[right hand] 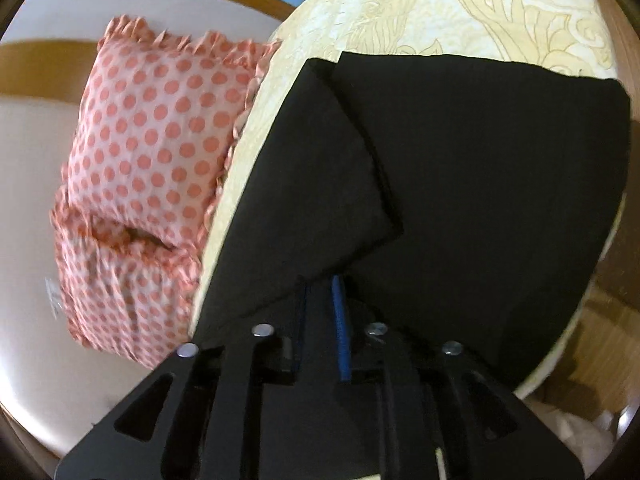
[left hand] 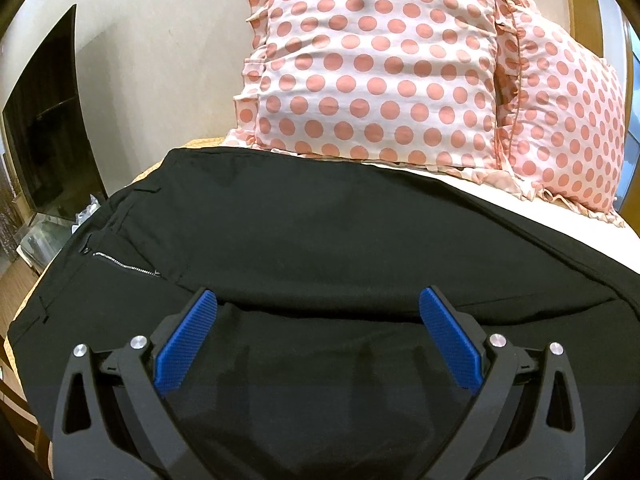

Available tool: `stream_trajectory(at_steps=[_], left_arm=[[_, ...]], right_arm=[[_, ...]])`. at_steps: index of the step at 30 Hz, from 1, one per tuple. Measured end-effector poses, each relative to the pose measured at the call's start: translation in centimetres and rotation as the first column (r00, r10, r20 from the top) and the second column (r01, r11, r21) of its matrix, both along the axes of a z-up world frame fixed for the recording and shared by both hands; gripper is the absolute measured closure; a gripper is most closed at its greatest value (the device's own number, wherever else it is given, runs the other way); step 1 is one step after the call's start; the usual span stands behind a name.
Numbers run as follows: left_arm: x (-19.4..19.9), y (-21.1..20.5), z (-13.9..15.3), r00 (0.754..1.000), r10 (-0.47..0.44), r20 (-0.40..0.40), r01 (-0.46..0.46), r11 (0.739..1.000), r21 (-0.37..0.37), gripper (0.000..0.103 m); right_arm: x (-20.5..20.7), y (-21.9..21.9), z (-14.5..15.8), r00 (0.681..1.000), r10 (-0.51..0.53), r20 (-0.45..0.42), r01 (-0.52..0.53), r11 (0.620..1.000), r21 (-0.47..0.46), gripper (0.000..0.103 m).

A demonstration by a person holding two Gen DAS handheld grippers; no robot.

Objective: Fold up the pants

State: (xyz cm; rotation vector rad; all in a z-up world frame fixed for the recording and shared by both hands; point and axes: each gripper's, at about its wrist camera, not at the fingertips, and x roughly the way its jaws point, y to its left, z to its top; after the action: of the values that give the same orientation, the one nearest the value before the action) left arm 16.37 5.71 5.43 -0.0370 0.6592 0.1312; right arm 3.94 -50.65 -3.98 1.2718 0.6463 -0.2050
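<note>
Lying across the bed [right hand: 400,0]: one pair of black pants [left hand: 320,232]. Leaning behind: two polka-dot pillows [left hand: 372,68], both showing in the left wrist view, only one [right hand: 160,132] showing in the right. Standing at far left: one dark television screen [left hand: 44,120]. Working here: two grippers, one [left hand: 318,300] spread wide, one [right hand: 320,280] nearly closed.

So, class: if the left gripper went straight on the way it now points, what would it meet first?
Most likely the black pants: the left gripper, jaws wide apart, points down at the cloth spread just ahead. The polka-dot pillows lie beyond. Depth is uncertain.
</note>
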Motion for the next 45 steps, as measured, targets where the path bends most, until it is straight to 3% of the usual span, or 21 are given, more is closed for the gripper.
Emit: stream_trajectory(at_steps=[3,9,13,17,23,26,28,30,32,36,40,41,44,45], left_arm=[[0.1,0.0,0.0,1.0,0.0,0.0,0.0,1.0,-0.003,0.002],[0.5,0.1,-0.1,1.0,-0.007,-0.022,0.006,1.0,-0.013,0.002],[0.5,0.0,-0.2,1.0,-0.006,-0.024,0.006,1.0,-0.014,0.002],[0.6,0.0,-0.3,1.0,-0.004,-0.026,0.004,1.0,-0.023,0.002],[0.4,-0.3,-0.4,1.0,-0.013,-0.023,0.012,1.0,-0.026,0.002],[0.0,-0.1,-0.1,1.0,-0.004,-0.003,0.004,1.0,-0.03,0.002],[-0.2,0.1,-0.1,1.0,-0.005,-0.006,0.005,0.999,-0.036,0.002],[-0.3,0.3,-0.2,1.0,-0.002,-0.013,0.002,0.999,-0.035,0.002],[-0.3,0.7,-0.1,1.0,0.007,-0.022,-0.007,1.0,-0.026,0.002],[-0.3,2.3,0.9,1.0,0.011,-0.017,-0.012,0.999,-0.047,0.002],[0.4,4.4,2.7,0.999,0.03,0.022,-0.029,0.998,-0.051,0.002],[0.8,4.8,3.1,0.999,0.036,0.019,-0.035,0.999,-0.04,0.002],[2.0,5.7,3.9,0.998,0.067,-0.01,-0.067,0.998,-0.017,0.002],[2.2,5.8,4.1,0.998,0.069,-0.007,-0.069,0.997,-0.023,0.002]], right_arm=[[0.3,-0.5,0.1,0.999,-0.027,-0.019,0.027,0.999,0.021,0.085],[0.4,0.1,1.2,0.999,-0.032,-0.007,0.032,0.999,0.007,0.058],[0.5,0.1,1.3,0.998,-0.062,-0.023,0.063,0.998,0.023,0.056],[-0.3,1.1,0.5,0.999,-0.033,-0.02,0.036,0.989,0.146,0.056],[-0.2,-0.4,0.4,0.985,-0.173,0.01,0.17,0.976,0.134,0.057],[0.5,-0.9,0.5,0.977,-0.209,0.039,0.205,0.975,0.082,0.063],[1.2,-1.2,0.0,0.976,-0.21,0.05,0.208,0.977,0.042,0.089],[1.6,-1.7,-0.9,0.973,-0.212,0.086,0.208,0.976,0.059,0.099],[1.5,-1.9,-0.7,0.972,-0.207,0.109,0.205,0.978,0.027,0.101],[-1.2,-2.0,2.3,0.943,-0.234,0.235,0.257,0.964,-0.073,0.102],[-5.9,-2.8,5.3,0.884,-0.345,0.316,0.418,0.886,-0.203,0.103],[-6.4,-3.0,5.6,0.882,-0.35,0.317,0.427,0.877,-0.221,0.103],[-4.4,-3.5,4.9,0.945,-0.208,0.253,0.259,0.947,-0.189,0.103],[-3.7,-3.2,4.6,0.961,-0.174,0.215,0.213,0.961,-0.178,0.097]])
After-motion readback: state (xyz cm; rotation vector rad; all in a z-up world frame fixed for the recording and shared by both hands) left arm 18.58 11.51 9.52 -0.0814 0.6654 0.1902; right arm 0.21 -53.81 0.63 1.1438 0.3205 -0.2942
